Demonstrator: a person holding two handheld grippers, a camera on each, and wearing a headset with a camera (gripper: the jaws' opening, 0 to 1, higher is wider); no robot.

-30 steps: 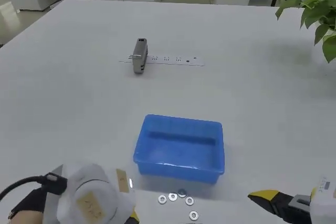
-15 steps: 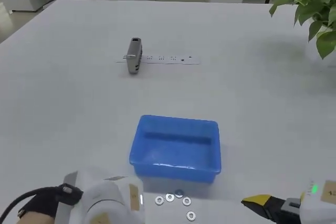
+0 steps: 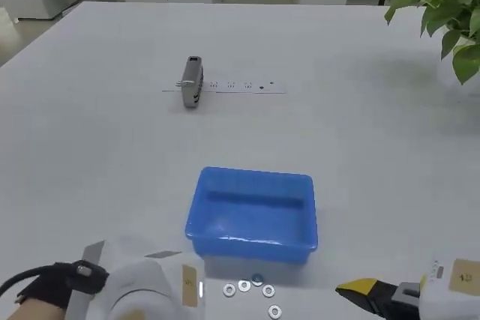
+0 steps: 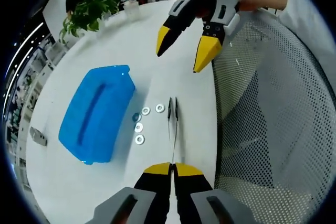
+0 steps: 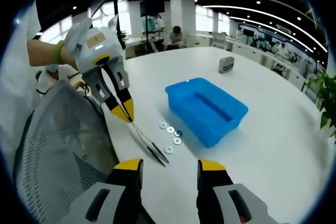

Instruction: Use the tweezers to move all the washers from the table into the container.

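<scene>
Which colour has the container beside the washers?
The container is plain blue; the head view shows it best.

No word, number or brand can be read anywhere; a tan sticker (image 3: 466, 276) sits on the body of the right hand-held gripper (image 3: 358, 291), its print too small to make out; a like tan sticker (image 5: 97, 39) sits on top of the left hand-held gripper (image 5: 127, 113) in the right gripper view, with faint dark marks that do not resolve into letters; in the head view the same gripper carries a tan sticker (image 3: 188, 284), also unreadable; the white strip (image 3: 240, 85) lying on the bench (image 3: 90, 148) bears small dark marks, too fine to tell as text.
</scene>
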